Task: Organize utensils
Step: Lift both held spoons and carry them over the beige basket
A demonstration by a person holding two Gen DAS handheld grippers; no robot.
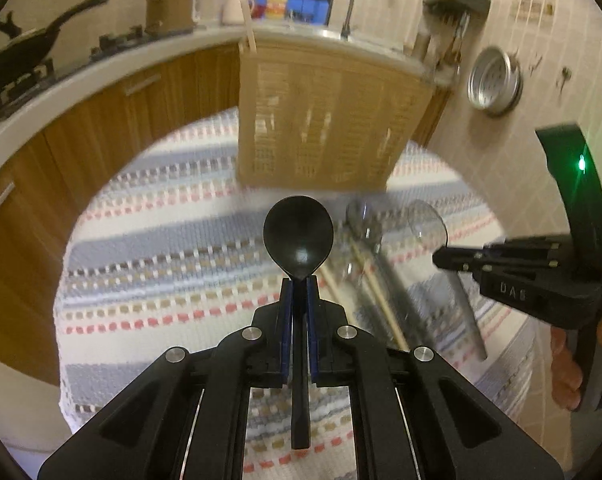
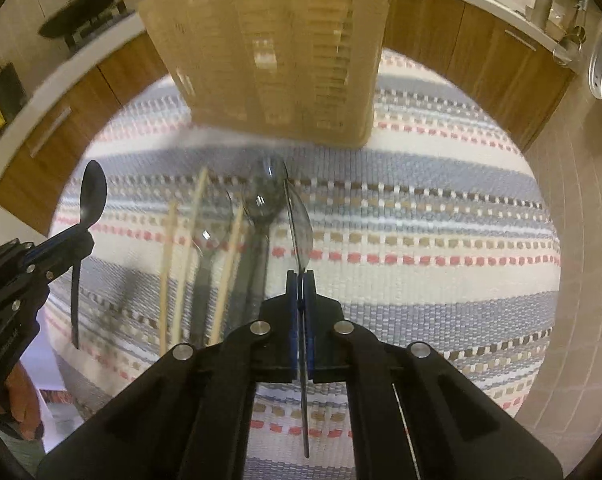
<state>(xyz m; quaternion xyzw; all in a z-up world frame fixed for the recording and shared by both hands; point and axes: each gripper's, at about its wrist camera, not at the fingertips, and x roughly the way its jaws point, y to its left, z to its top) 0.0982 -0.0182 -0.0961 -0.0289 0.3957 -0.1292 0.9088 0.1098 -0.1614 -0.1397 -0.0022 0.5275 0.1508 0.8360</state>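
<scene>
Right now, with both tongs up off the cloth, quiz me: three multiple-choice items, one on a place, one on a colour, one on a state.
1. Where is the basket?
A. at the table's far side, beyond the loose utensils
B. on the stove
C. in the sink

2. What colour is the spoon in the left tongs?
A. red
B. black
C. white

3. How are the right tongs?
A. wide open
B. shut on nothing
C. shut on a clear spoon

Key: 1 A, it stands on the striped cloth past the chopsticks; 2 B, its bowl is black; 3 C, the pads pinch its handle.
</scene>
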